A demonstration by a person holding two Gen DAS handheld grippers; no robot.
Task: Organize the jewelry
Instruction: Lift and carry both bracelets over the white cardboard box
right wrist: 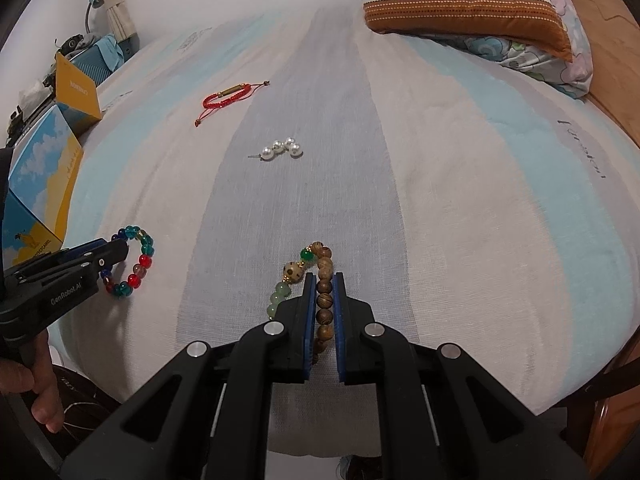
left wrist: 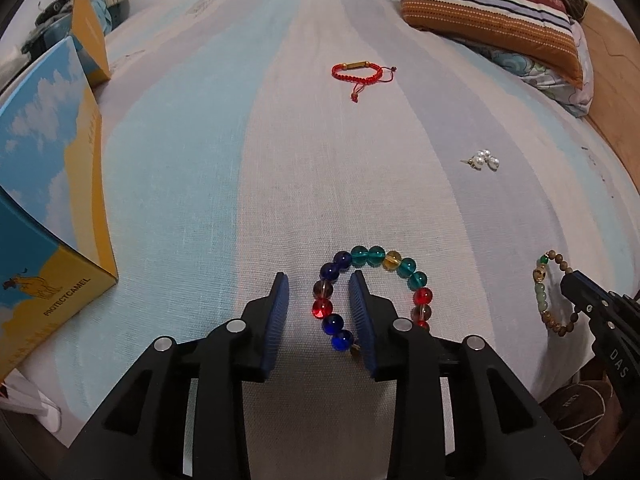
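A colourful glass bead bracelet (left wrist: 376, 256) lies on the striped bed. My left gripper (left wrist: 320, 280) is open, its fingers straddling the bracelet's left side, one finger inside the loop. It also shows in the right wrist view (right wrist: 138, 258). My right gripper (right wrist: 324, 280) is shut on the wooden side of a wood-and-jade bead bracelet (right wrist: 325, 268), also seen in the left wrist view (left wrist: 540, 292). A red cord bracelet (left wrist: 362, 72) and pearl earrings (left wrist: 486, 159) lie farther out.
A blue-and-yellow box (left wrist: 44, 184) with its lid up stands at the left of the bed. Folded striped blankets and pillows (left wrist: 488, 12) lie at the far right. A wooden bed edge (left wrist: 616, 92) runs along the right.
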